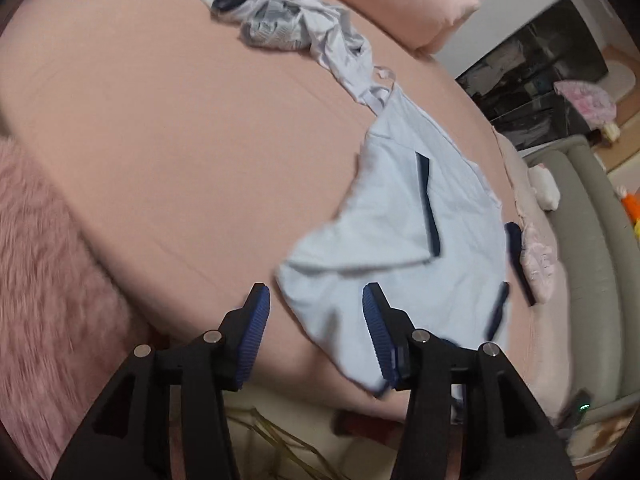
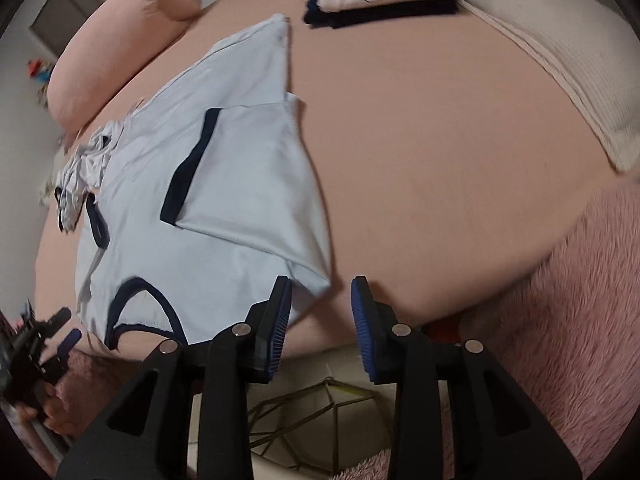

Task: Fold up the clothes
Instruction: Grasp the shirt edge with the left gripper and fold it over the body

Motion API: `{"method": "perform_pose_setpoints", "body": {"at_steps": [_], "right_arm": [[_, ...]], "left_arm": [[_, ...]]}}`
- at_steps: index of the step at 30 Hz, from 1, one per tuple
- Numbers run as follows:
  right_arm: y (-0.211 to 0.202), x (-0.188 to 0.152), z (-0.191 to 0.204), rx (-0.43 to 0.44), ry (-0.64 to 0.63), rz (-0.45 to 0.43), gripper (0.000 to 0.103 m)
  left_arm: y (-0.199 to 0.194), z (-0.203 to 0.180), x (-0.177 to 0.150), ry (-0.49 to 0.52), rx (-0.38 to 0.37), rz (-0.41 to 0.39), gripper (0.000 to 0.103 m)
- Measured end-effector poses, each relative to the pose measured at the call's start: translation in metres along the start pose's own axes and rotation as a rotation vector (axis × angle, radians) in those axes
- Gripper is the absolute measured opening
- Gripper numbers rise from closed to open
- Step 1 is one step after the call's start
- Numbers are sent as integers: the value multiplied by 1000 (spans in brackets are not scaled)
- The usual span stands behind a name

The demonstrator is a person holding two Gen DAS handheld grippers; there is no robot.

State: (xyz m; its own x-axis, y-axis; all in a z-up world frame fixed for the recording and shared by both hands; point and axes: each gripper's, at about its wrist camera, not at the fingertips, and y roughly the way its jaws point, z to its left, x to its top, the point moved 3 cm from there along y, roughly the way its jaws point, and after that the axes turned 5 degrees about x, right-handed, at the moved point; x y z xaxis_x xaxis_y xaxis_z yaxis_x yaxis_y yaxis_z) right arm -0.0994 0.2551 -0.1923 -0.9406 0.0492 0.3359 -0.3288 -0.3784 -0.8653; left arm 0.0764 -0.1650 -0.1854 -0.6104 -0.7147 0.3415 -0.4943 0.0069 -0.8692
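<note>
Both my left gripper (image 1: 316, 308) and right gripper (image 2: 322, 300) have fingers apart, empty. The shirt (image 2: 224, 184) lies half-folded mid-frame on the bed (image 2: 440, 140); its loose sleeve fold could spring open.

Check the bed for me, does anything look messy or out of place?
Yes. A crumpled pale garment lies bunched in a heap on the pink sheet, unfolded, beyond the light blue shirt. The shirt itself lies mostly flat, one sleeve folded in.
</note>
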Motion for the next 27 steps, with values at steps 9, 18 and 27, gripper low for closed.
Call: {"method": "perform_pose_setpoints", "body": {"at_steps": [9,18,27], "right_arm": [[11,1,-1,-22,27,-4,36],[30,7,11,61,16,3,28],[42,13,23,61,32,-21,13]], "left_arm": [[10,4,-6,-3,-36,34,51],[51,-45,-9,-18,-178,64,49],[74,-49,-3,-64,-175,47,19]]}}
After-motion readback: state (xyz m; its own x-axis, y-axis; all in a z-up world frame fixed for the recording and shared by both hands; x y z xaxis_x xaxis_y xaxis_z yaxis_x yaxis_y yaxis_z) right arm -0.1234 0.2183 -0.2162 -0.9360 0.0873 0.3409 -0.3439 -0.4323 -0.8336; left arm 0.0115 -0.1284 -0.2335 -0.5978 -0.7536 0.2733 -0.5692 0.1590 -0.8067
